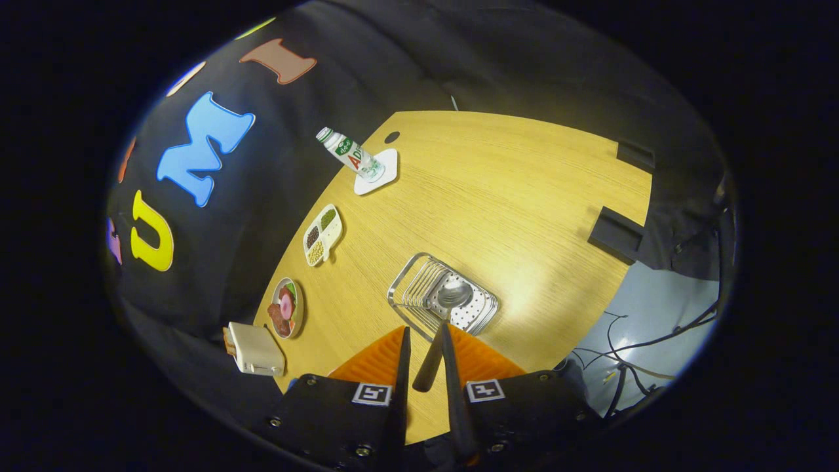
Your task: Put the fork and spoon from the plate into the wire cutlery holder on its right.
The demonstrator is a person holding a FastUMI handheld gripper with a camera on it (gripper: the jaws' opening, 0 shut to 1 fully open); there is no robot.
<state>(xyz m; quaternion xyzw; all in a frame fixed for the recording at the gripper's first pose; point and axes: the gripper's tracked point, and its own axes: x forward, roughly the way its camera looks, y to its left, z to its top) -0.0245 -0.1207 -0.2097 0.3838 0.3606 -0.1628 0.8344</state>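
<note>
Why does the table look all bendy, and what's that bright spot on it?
In the gripper view, the fisheye lens curves the table; lamp glare whitens the wood beside the wire cutlery holder; the spoon gleams, its handle clamped in the gripper.

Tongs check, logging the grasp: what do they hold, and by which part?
The tongs hold the spoon by its dark handle, bowl over the wire cutlery holder.

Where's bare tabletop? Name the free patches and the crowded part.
Free: the wide wood between the wire holder and the far black clamps. Crowded: the wall-side edge with bottle, snack tray and food plate. The tool is shut on the spoon above the holder.
</note>
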